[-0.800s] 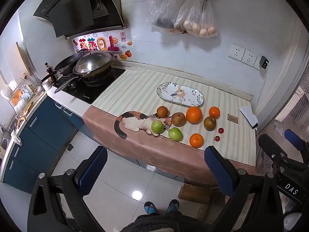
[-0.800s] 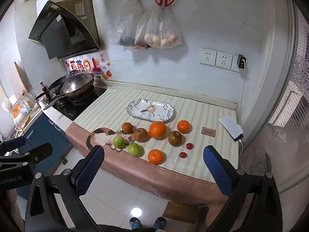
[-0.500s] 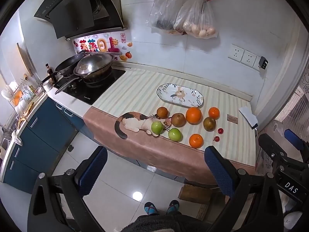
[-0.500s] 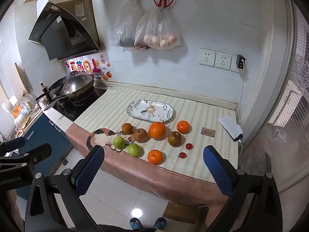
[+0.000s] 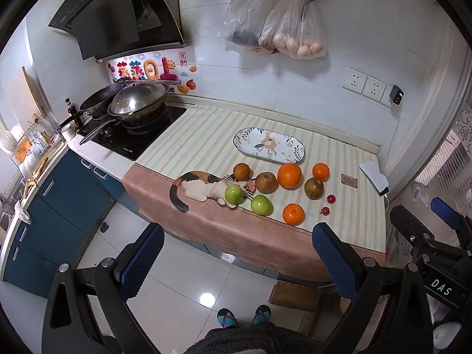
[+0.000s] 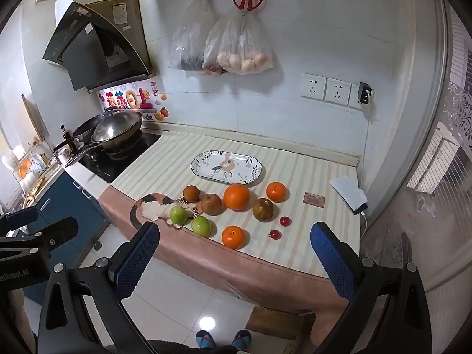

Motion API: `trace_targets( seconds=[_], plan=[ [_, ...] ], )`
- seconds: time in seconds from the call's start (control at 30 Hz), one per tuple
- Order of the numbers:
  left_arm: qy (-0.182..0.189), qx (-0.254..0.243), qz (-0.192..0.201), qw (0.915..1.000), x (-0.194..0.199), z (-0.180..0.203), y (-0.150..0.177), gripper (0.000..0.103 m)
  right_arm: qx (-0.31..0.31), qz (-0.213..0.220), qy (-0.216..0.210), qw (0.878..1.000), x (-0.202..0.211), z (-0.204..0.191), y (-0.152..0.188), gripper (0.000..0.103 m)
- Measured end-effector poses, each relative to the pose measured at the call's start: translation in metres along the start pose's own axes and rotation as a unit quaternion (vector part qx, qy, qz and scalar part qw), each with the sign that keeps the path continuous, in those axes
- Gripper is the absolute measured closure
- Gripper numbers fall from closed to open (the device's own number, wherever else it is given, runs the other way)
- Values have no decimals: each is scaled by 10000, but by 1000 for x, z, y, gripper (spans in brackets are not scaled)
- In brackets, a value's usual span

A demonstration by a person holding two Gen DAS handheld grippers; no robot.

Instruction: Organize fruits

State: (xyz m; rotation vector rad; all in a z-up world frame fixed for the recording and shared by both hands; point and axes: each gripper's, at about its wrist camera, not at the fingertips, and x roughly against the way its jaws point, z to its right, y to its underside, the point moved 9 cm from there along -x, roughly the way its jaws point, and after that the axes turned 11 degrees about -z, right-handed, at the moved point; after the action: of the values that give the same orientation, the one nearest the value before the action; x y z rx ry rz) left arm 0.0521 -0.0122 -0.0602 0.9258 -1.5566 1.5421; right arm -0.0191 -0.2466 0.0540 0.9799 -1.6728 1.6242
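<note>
Both claws, the left claw (image 5: 237, 261) and the right claw (image 6: 234, 258), hang tilted downward, gaping wide and empty, well short of the tabletop (image 5: 348, 221). The fruits (image 5: 289, 175) lie just in front of the oval plate (image 5: 268, 146). Nothing has shifted since earlier.

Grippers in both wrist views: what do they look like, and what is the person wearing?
Each gripper, left and right, has a black angular frame with silver bolts and two fingers faced with blue textured pads. White lettering marks the bodies: "DAS" on the right one, text ending "Robot.AI" on the left. The person wears dark fleecy clothing and blue slippers.
</note>
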Motion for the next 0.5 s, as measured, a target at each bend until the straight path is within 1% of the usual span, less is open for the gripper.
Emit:
trace_targets(
  seconds=[0.5],
  plan=[
    [-7,-1,7,10000,0,1,1,0,-19,7,-17,10000,0,1,1,0]
  ],
)
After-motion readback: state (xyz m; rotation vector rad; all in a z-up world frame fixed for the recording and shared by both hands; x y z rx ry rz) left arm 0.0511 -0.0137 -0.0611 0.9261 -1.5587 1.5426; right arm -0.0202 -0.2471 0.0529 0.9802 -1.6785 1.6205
